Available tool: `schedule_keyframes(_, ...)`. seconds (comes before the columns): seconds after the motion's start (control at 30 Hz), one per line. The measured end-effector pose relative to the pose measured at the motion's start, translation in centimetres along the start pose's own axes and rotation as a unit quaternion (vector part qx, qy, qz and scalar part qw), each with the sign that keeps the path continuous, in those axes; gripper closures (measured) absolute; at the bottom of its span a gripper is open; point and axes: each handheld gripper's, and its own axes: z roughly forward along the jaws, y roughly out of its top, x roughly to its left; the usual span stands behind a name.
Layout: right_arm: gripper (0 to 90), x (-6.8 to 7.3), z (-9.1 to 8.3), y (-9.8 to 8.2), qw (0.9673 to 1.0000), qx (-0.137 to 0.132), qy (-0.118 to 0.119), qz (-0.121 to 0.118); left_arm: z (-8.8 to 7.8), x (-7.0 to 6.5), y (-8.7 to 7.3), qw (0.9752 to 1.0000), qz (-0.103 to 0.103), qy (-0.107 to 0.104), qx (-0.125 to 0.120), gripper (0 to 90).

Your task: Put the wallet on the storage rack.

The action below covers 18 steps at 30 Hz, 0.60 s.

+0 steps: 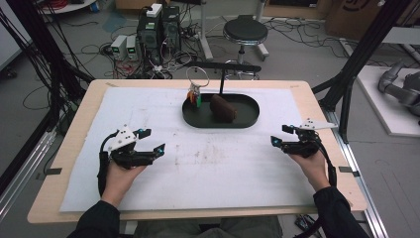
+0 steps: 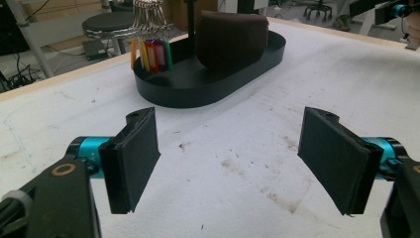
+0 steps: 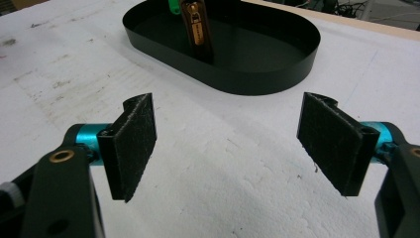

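Note:
A black oval tray (image 1: 247, 119) sits at the middle back of the table, with a thin T-shaped stand (image 1: 221, 82) rising from it. A key ring with coloured tags (image 1: 194, 93) hangs at the tray's left end, and a brown zip pouch (image 1: 223, 108) stands inside it. My left gripper (image 1: 153, 140) rests open at the front left, well short of the tray. My right gripper (image 1: 280, 134) rests open at the front right. The left gripper view shows its open gripper (image 2: 230, 158), the tray (image 2: 208, 91), the pouch (image 2: 233, 39) and the tags (image 2: 151, 52). In the right gripper view, the gripper (image 3: 228, 148) faces the tray (image 3: 267, 84) and the pouch's zip end (image 3: 197, 29).
A white foam sheet (image 1: 208, 163) covers most of the wooden table (image 1: 54, 198); it is stained near the middle. Beyond the far edge stand a stool (image 1: 245, 30), computer boxes (image 1: 158, 27) and loose cables on the floor. Black frame posts (image 1: 356, 59) rise at the right.

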Motion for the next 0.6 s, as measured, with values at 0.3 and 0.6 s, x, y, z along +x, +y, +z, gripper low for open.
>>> schedule_keyframes(0.3, 23.4, -0.07, 0.01, -0.05, 1.0, 0.002, -0.002, 0.002, 0.02, -0.12, -0.06, 1.0, 0.0, 0.003, 0.002, 23.5)
schedule_keyframes(0.6, 23.1, -0.22, 0.12, -0.07, 1.0, 0.002, -0.001, 0.0, -0.01, 0.05, -0.16, 1.0, -0.002, 0.004, 0.005, 23.5)
